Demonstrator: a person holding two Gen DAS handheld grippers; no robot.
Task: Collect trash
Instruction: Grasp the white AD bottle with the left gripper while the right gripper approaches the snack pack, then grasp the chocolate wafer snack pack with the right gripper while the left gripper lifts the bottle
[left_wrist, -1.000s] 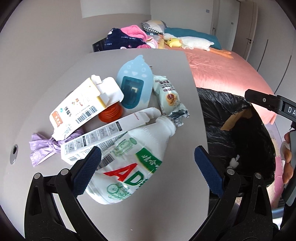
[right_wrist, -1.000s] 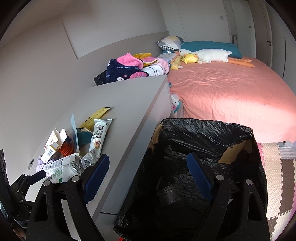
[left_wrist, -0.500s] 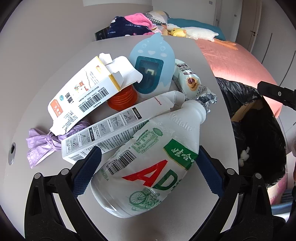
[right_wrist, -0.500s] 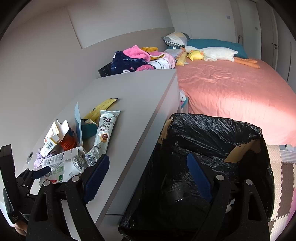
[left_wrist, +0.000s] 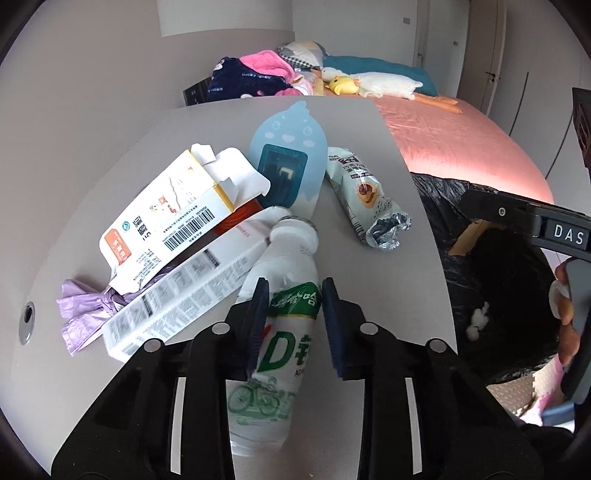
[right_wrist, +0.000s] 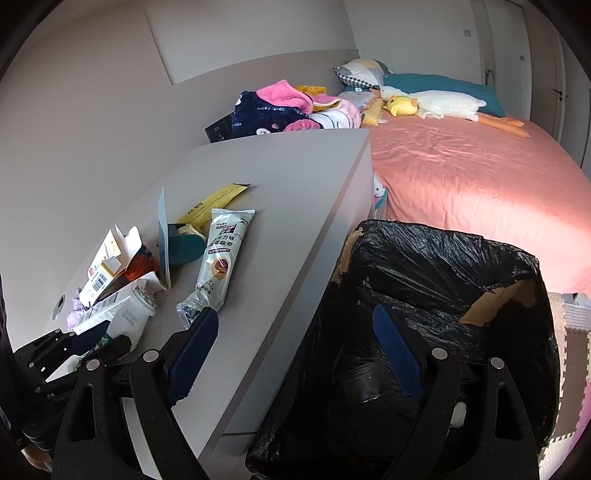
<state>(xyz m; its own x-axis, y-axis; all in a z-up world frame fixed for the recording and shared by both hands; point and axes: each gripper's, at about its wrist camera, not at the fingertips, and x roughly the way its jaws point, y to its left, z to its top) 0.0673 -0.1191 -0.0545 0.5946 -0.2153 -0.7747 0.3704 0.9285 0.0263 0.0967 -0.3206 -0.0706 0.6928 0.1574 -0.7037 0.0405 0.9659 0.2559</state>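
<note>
Two grippers going here, and only the left gripper is doing anything: its jaws are pinching the plastic bottle around the label, with the capped end pointing away past the jaw tips. The bottle is lying on the grey surface, mostly under and between the jaws.

What's bugging me is the long white box leaning right against the bottle on the left side of the jaws. If the bottle is getting lifted straight up, I'm guessing that box gets dragged along, and the torn carton resting on it probably slides too. The bottle also looks soft and already squashed, so it could be slipping or twisting out of the pads on the way over.

The right gripper is hanging with its jaws spread wide and nothing between them, over the trash bin with the black bag. The bin is sitting off to the right of the left jaws, just past the surface edge, so a sloppy swing could be dropping the bottle on the floor instead.
</note>
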